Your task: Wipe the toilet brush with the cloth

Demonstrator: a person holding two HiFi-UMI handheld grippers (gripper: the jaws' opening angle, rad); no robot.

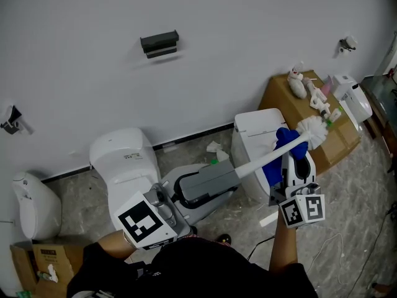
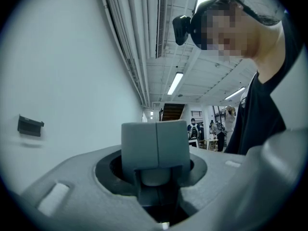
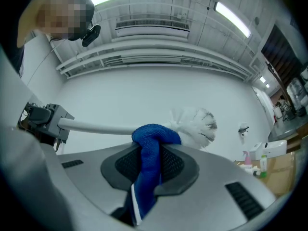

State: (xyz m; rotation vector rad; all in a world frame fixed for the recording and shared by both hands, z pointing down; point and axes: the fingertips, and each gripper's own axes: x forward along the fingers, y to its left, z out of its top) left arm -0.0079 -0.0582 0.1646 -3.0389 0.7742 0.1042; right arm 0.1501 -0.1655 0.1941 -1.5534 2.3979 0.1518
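A white toilet brush runs slantwise through the head view, its handle [image 1: 260,162] rising to the bristle head [image 1: 314,131] at the right. My left gripper [image 1: 231,174] is shut on the handle's lower end. In the left gripper view its jaws [image 2: 156,146] stand together with the round handle end [image 2: 156,178] just below them. A blue cloth [image 1: 286,143] is looped over the handle just beside the bristles, and my right gripper [image 1: 290,159] is shut on it. The right gripper view shows the cloth [image 3: 150,150] hanging down between the jaws, with the bristle head [image 3: 195,126] behind it.
A white toilet [image 1: 124,160] stands below the left gripper, next to a white bin [image 1: 257,129]. Behind that is a cardboard box [image 1: 291,101] carrying bottles. There is a black holder [image 1: 159,42] on the wall. At the left are a white container [image 1: 34,203] and a small carton [image 1: 37,259].
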